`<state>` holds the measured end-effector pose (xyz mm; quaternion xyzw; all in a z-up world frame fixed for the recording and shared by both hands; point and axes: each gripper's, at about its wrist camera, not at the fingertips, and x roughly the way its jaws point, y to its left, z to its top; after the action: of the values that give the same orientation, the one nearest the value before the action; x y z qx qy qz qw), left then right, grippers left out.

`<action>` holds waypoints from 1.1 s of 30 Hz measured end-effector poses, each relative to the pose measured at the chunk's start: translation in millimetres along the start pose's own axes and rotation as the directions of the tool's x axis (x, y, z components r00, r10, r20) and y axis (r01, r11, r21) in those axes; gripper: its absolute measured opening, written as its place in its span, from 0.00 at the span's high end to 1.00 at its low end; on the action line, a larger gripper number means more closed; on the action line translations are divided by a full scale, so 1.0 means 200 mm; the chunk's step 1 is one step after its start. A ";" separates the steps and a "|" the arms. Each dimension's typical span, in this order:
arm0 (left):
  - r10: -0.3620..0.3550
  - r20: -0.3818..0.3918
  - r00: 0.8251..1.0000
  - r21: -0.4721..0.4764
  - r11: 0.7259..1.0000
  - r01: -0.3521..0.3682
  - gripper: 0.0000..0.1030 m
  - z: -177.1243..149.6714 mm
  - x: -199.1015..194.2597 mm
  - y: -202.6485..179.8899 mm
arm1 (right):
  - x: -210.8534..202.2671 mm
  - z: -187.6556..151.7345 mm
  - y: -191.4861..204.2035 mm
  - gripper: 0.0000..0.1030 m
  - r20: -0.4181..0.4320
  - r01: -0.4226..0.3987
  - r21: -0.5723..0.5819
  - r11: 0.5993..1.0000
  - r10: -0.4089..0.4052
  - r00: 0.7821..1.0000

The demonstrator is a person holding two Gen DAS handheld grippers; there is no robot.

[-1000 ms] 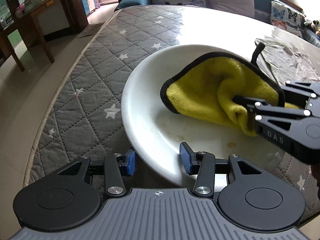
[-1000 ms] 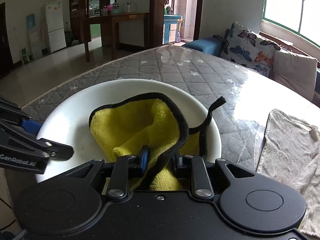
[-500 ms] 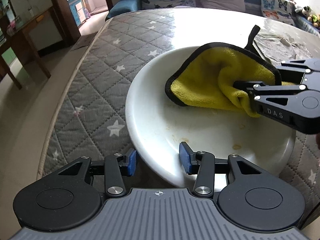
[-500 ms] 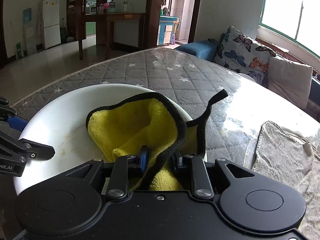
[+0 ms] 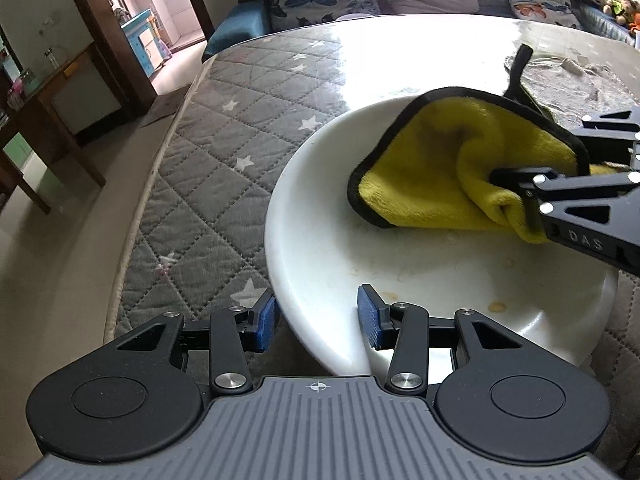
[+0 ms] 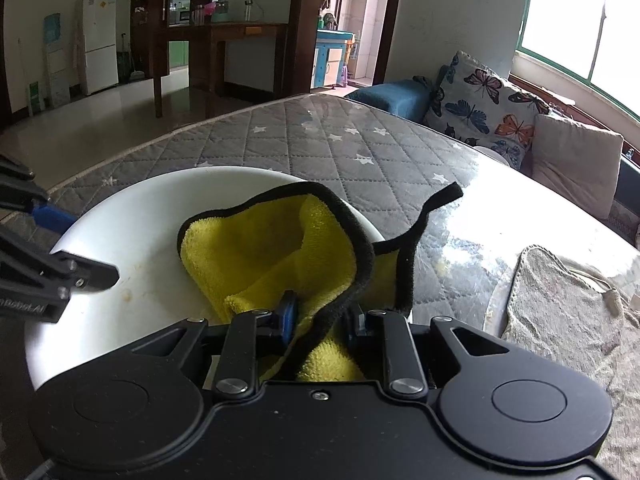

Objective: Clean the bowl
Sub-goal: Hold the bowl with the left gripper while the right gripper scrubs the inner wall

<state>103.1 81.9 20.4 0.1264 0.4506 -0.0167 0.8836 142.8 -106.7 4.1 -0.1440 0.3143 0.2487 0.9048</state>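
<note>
A wide white bowl (image 5: 320, 240) with brown stains sits on the quilted table cover. My left gripper (image 5: 316, 318) is shut on its near rim, one blue pad outside the wall and one inside. A yellow cloth (image 5: 440, 160) with black edging lies bunched inside the bowl on the far right side. My right gripper (image 5: 536, 160) comes in from the right and is shut on a fold of it. In the right wrist view the cloth (image 6: 260, 252) bulges up between the right gripper's (image 6: 320, 314) pads over the bowl (image 6: 132, 220), and the left gripper (image 6: 80, 244) holds the rim at left.
A grey towel (image 6: 560, 312) lies on the glossy table top right of the bowl. The grey star-quilted cover (image 5: 208, 160) runs to the table's left edge, with floor below. Butterfly cushions (image 6: 492, 104) and a sofa stand behind; a wooden table (image 6: 224, 40) is farther off.
In the left wrist view the right gripper and the cloth have slid right and farther across the bowl, baring more stained bottom. The left gripper has rolled a little, still gripping the rim.
</note>
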 end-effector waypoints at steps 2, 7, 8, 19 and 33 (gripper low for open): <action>0.003 0.001 1.000 -0.001 1.000 -0.003 0.57 0.00 0.01 0.00 | -0.01 -0.01 0.01 0.76 -0.003 -0.001 0.001 1.000 0.001 1.000; 0.007 0.004 1.000 -0.002 1.000 -0.007 0.57 0.01 0.02 0.00 | -0.06 -0.04 0.02 0.76 -0.008 -0.013 0.008 1.000 0.013 1.000; 0.008 0.005 1.000 -0.001 1.000 -0.008 0.57 0.01 0.02 -0.01 | -0.07 -0.04 0.02 0.76 -0.010 -0.017 0.013 1.000 0.017 1.000; 0.006 0.009 1.000 0.012 1.000 -0.006 0.57 0.01 0.01 0.00 | -0.15 -0.08 0.06 0.76 -0.012 -0.045 0.001 0.999 0.045 0.999; 0.004 0.015 1.000 0.027 1.000 -0.005 0.56 -0.01 0.01 -0.01 | -0.08 -0.05 -0.01 0.77 0.009 -0.019 -0.010 1.000 0.019 1.000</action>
<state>102.8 80.6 18.1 0.1392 0.4436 -0.0217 0.8851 127.1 -117.8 7.7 -0.1441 0.3102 0.2593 0.9032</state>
